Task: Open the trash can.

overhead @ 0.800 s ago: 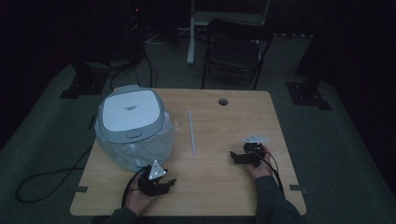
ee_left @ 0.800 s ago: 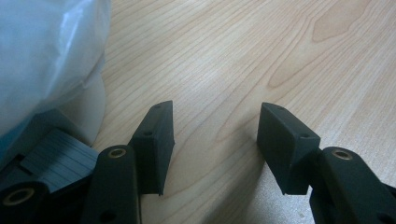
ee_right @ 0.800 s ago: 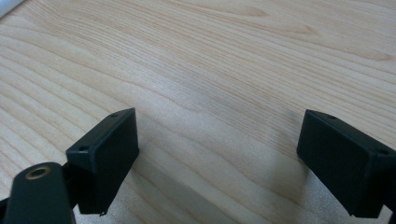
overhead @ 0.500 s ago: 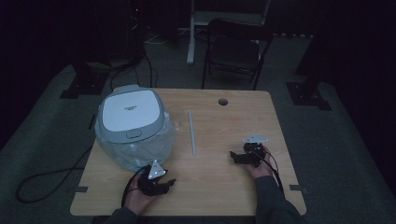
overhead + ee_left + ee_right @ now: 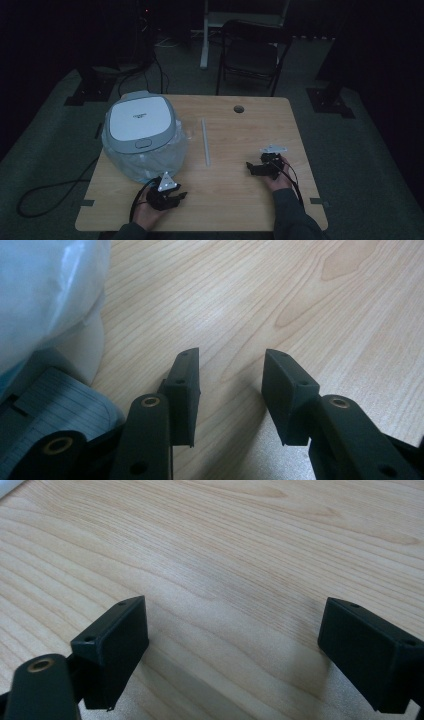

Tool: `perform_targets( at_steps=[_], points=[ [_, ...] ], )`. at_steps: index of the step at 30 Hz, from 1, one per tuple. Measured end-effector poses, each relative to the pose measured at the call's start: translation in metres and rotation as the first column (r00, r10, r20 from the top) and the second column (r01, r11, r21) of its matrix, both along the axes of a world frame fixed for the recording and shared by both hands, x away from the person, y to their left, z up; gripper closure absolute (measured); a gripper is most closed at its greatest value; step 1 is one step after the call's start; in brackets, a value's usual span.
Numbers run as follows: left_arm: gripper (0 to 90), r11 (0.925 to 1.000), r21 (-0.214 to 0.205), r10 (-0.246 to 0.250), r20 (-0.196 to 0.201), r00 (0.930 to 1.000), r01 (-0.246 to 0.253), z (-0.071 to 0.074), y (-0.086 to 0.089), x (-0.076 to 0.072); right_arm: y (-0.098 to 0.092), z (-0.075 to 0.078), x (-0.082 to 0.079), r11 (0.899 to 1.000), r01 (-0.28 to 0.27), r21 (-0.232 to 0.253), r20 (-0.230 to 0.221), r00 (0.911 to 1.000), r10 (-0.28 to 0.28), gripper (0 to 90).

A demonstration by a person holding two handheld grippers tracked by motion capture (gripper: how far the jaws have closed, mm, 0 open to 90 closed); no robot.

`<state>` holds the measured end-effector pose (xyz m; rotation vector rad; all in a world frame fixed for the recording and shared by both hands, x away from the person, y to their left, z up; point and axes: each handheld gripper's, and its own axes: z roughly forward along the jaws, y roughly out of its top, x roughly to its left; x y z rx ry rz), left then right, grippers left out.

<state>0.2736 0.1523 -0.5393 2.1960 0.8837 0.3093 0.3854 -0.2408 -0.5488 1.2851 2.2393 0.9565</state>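
A grey and white appliance [image 5: 141,122] sits in a clear plastic bag [image 5: 150,160] at the table's left. My left gripper [image 5: 175,196] rests near the front edge, just in front of the bag, open with nothing between its fingers. In the left gripper view the gripper [image 5: 230,390] stands over bare wood, with the plastic bag [image 5: 45,295] at its left. My right gripper [image 5: 252,168] lies at the right of the table, open and empty. In the right gripper view the gripper [image 5: 245,655] has its jaws wide apart above the tabletop.
A thin pale strip [image 5: 205,141] lies along the middle of the wooden table [image 5: 240,140], and a round hole [image 5: 238,108] sits near the far edge. A dark chair [image 5: 252,50] stands behind the table. A cable [image 5: 50,192] runs over the floor at the left.
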Motion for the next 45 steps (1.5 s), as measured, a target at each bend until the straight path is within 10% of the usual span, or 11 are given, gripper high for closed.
perform_targets(
  at_steps=[13, 45],
  points=[
    [90.0, 0.9995, -0.007, -0.029, -0.008, 0.9995, 0.029, 0.008, 0.002, -0.004, 0.000, 0.000, 0.000, 1.000, 0.000, 0.000, 0.000, 1.0000, 0.000, 11.8],
    [90.0, 0.9986, -0.030, -0.043, 0.057, 0.9975, 0.044, 0.059, 0.015, -0.012, 0.000, 0.000, 0.000, 1.000, 0.000, 0.001, 0.000, 1.0000, 0.000, 11.8]
  ],
)
